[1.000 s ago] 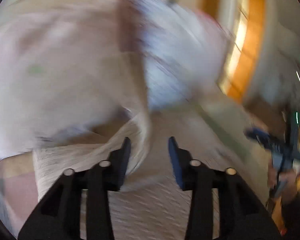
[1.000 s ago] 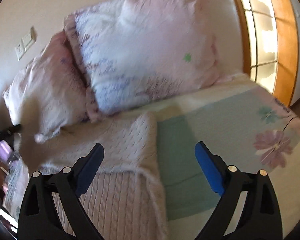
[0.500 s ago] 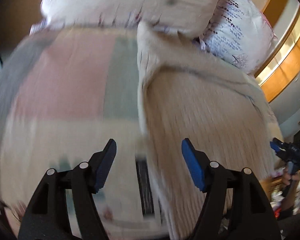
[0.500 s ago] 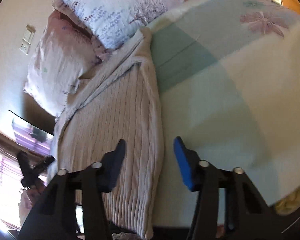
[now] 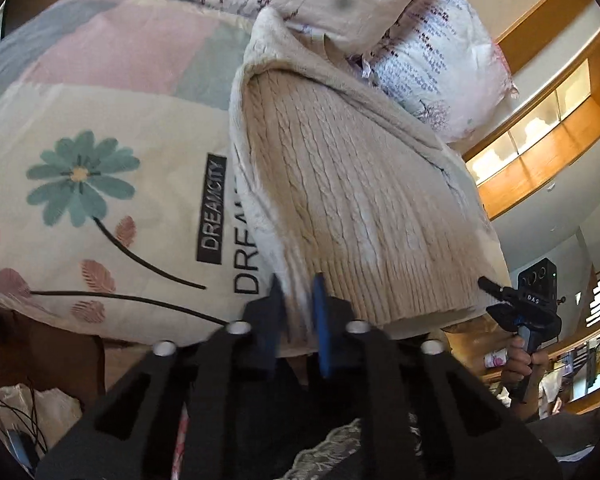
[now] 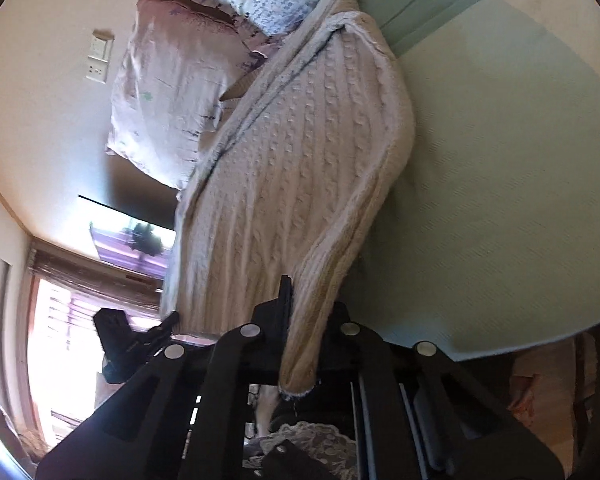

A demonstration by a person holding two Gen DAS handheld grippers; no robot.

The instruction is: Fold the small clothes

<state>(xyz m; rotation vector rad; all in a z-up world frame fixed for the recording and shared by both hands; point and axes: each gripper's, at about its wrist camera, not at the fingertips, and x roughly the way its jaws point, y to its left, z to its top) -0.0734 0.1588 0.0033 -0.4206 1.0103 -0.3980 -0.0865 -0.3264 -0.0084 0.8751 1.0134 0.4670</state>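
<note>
Left wrist view, at the bottom centre: the left tongs (image 5: pixel 298 300) are pinched together on the near hem corner of the beige cable-knit sweater (image 5: pixel 340 184), with pale fabric squeezed between the black pad and the blue pad. From there the sweater runs up the middle of the frame, lying on the bed's cream floral sheet (image 5: pixel 100 184), which carries a teal daisy and the printed word DREAMCITY at centre left. Low at the right edge, the right tongs (image 5: pixel 490 286) show small and dark; their grip cannot be judged there. Beyond the sweater, along the top, lie two pale floral pillows (image 5: pixel 440 60). Right wrist view, bottom centre: the right tongs (image 6: pixel 300 312) are clamped on the sweater's (image 6: pixel 292 168) other hem corner, a strip of knit drooping between the fingers. The garment stretches toward the upper middle over a pale green sheet (image 6: pixel 500 160), ending against the pillows (image 6: pixel 172 80) in the upper left.
</note>
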